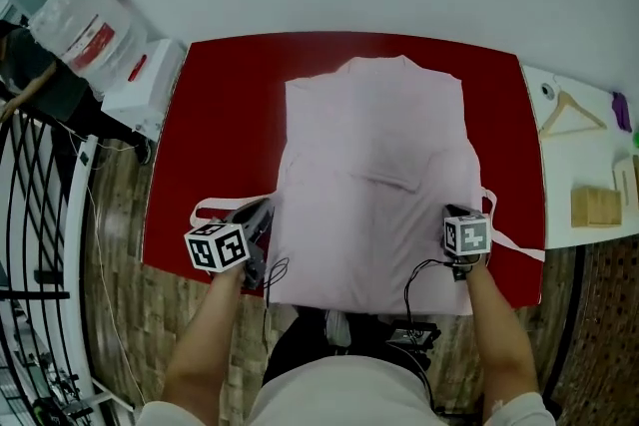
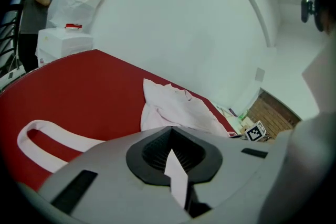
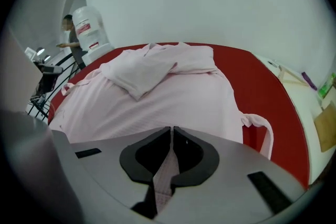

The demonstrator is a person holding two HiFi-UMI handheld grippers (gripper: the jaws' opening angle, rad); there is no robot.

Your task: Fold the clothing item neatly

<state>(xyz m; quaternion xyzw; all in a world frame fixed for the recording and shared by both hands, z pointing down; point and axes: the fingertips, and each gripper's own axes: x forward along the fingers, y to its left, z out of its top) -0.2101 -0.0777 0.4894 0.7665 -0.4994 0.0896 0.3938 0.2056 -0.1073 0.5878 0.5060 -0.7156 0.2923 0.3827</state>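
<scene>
Head view: my left tongs (image 1: 266,214) and right tongs (image 1: 455,213) sit at the near corners of the pink garment (image 1: 374,165), which lies flat on the red table (image 1: 215,105).
Left gripper view: jaws pressed together, pinching a pale sliver of the garment's edge.
Right gripper view: jaws closed on the pink hem; a folded layer lies on top farther off.
Done: the sides look tucked in, I judge.
Remaining: the fold from the near hem up toward the collar.

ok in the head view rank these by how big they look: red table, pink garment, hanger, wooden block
1. red table
2. pink garment, which covers much of the table's middle
3. hanger and wooden block: both small and about alike in this view. The hanger spreads wider but is thin, so I won't rank them.
</scene>
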